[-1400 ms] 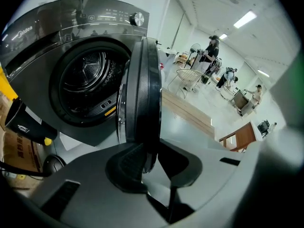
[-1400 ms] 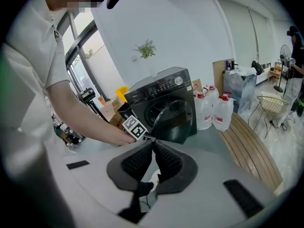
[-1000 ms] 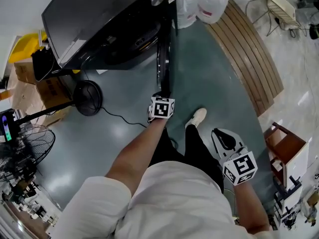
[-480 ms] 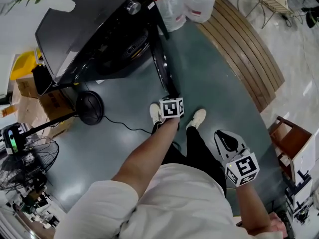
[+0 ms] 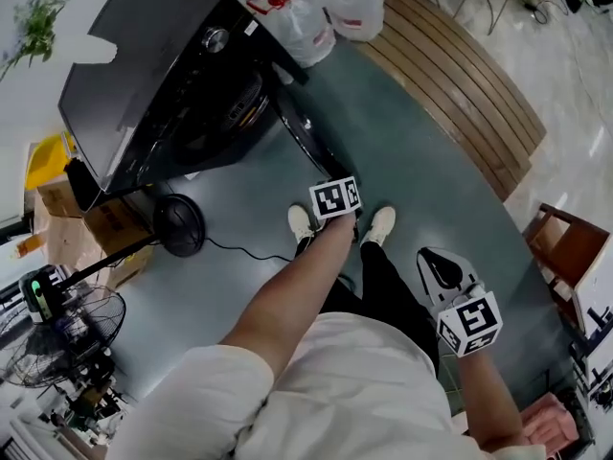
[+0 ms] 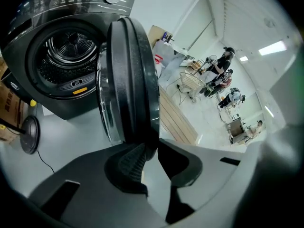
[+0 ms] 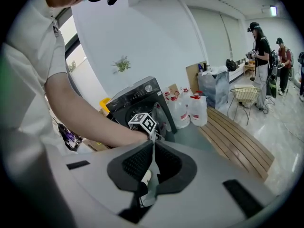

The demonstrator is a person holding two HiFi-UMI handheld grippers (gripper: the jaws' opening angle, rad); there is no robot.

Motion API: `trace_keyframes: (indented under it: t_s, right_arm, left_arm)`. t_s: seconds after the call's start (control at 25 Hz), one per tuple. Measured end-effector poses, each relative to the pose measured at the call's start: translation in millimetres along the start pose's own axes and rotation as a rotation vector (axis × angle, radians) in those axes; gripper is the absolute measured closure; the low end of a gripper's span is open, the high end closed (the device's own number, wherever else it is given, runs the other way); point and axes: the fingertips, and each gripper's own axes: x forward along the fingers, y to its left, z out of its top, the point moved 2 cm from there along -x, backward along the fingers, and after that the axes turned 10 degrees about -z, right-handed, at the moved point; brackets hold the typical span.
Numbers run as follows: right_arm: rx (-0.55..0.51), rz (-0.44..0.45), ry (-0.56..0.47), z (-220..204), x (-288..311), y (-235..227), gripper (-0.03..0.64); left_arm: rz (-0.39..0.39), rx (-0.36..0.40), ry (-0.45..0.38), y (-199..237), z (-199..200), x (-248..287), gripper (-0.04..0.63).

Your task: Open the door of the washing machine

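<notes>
Left claw (image 6: 149,152) pinching the outer rim of the door (image 6: 128,80); door stands wide open off the dark washing machine (image 5: 163,75). Right claw (image 7: 153,147) pressed together, empty. Grey floor (image 5: 421,161); water jugs (image 5: 326,3) beside machine; wooden slats (image 5: 460,84) beyond.

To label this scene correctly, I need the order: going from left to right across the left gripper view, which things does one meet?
From the left: round black stand base → washing machine drum → open door → wire basket → people at the back.
</notes>
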Motion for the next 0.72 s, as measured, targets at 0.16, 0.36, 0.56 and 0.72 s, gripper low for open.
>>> trace_keyframes:
  t_s: [0.16,0.36,0.56,0.72]
  right_arm:
    - [0.015,-0.014,-0.002,-2.6,-3.4,-12.4,0.591]
    - [0.031,-0.033,0.000,-8.4,-13.0,-30.4,0.591]
    - [0.041,-0.037,0.007,-16.1,-20.2,-41.2,0.591]
    - [0.053,-0.039,0.006,-17.9,-21.3,-49.1,0.591]
  left_arm:
    - [-0.011,-0.016,-0.006,-16.2,8.3,12.1,0.512]
    - [-0.031,-0.055,-0.026,-37.8,19.1,27.7,0.515]
    - [-0.047,-0.091,-0.039,-52.8,28.3,41.6,0.518]
    - [-0.067,-0.110,-0.057,-64.8,37.7,51.0,0.522]
